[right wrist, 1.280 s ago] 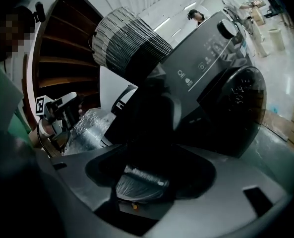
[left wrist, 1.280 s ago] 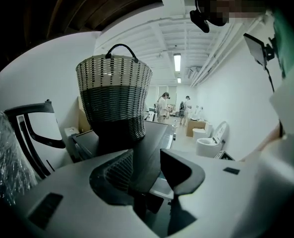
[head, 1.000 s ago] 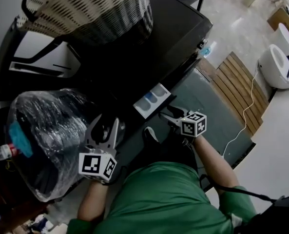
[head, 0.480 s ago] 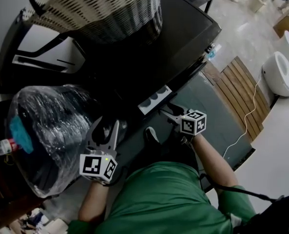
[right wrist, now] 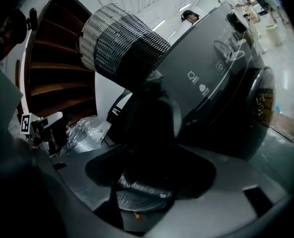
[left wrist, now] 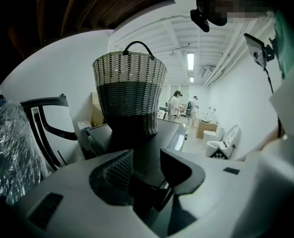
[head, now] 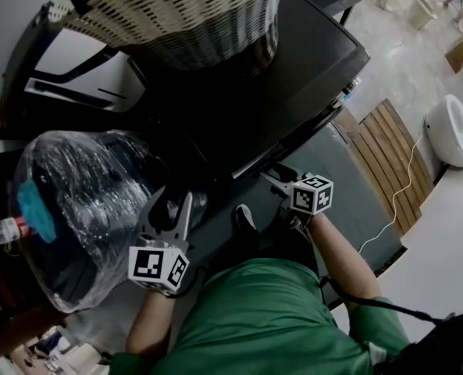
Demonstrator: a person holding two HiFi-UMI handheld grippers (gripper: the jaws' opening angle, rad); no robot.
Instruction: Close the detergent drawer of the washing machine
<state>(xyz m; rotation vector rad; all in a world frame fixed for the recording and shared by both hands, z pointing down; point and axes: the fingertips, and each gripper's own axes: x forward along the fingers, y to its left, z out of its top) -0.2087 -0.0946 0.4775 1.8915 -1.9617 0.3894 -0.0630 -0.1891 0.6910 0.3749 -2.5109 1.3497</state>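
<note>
The dark washing machine (head: 293,61) fills the upper middle of the head view. Its detergent drawer (head: 251,165) shows only as a thin pale strip along the front top edge, nearly flush with the panel. My right gripper (head: 276,180) is shut with nothing held, and its fingertips rest at the machine's front just right of that strip. In the right gripper view the dark fingers (right wrist: 154,115) cover the drawer; the control panel (right wrist: 201,83) and round door (right wrist: 258,110) show beside them. My left gripper (head: 170,203) hangs open and empty lower left, apart from the machine.
A woven laundry basket (head: 176,14) stands on top of the machine. A plastic-wrapped bundle (head: 83,209) lies at the left with a bottle (head: 5,229) beside it. At the right are a wooden slat mat (head: 387,155), a white cable (head: 395,201) and a toilet (head: 454,127).
The drawer, pulled out with its compartments showing a second ago, has slid back into the machine. My right gripper followed it forward. The left gripper stayed put.
</note>
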